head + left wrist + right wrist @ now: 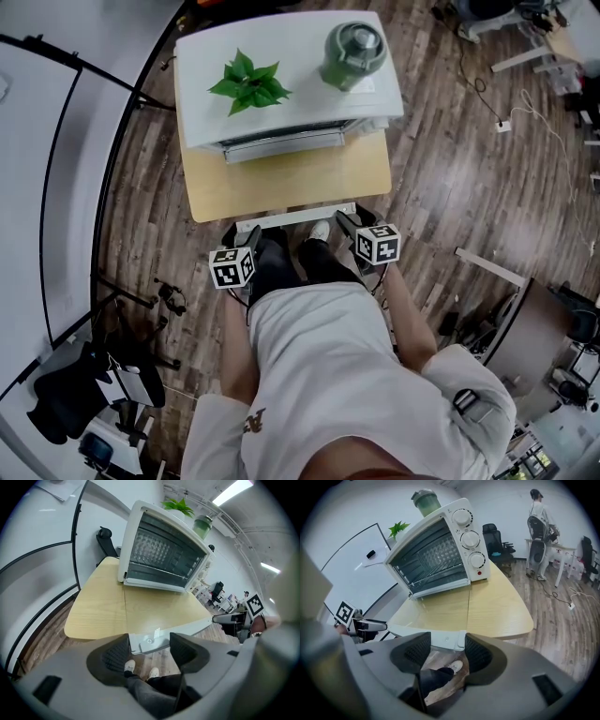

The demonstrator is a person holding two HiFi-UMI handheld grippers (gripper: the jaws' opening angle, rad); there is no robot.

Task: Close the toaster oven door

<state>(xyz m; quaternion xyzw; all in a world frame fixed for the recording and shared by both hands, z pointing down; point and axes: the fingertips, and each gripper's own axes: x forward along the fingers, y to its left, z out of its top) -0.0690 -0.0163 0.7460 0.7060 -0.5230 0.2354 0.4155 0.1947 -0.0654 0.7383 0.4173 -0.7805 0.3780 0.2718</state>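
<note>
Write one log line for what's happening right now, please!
left gripper: open, empty | right gripper: open, empty | both: near edge of table, clear of oven | oven: on table, untouched

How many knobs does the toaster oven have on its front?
3, in a column at the right of the toaster oven: top knob, middle knob, bottom knob. None appears hidden.

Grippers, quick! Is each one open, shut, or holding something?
Left gripper: open, holding nothing.
Right gripper: open, holding nothing.
</note>
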